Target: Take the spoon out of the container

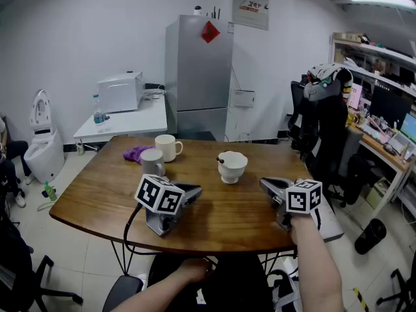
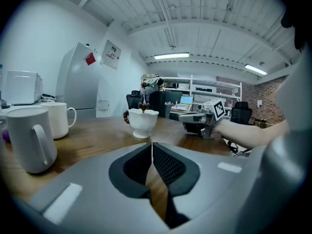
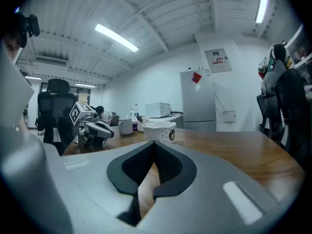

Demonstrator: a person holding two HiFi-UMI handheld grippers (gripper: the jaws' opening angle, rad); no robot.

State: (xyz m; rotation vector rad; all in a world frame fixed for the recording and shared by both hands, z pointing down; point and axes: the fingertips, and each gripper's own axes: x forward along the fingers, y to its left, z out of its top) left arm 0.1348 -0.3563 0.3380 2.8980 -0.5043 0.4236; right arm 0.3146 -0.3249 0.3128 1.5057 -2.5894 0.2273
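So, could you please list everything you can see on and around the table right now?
table: one, brown wood, in front of the person
container: one, white, mid-table
spoon: one, dark handle, standing in the container
grey mug: one, grey, just beyond the left gripper
cream mug: one, cream, behind the grey mug
cloth: one, purple, left of the mugs
fridge: one, grey, back wall
side table: one, white, left of the fridge
left gripper: one, grey, resting on the table, jaws shut, empty
right gripper: one, grey, held in the right hand, jaws shut, empty
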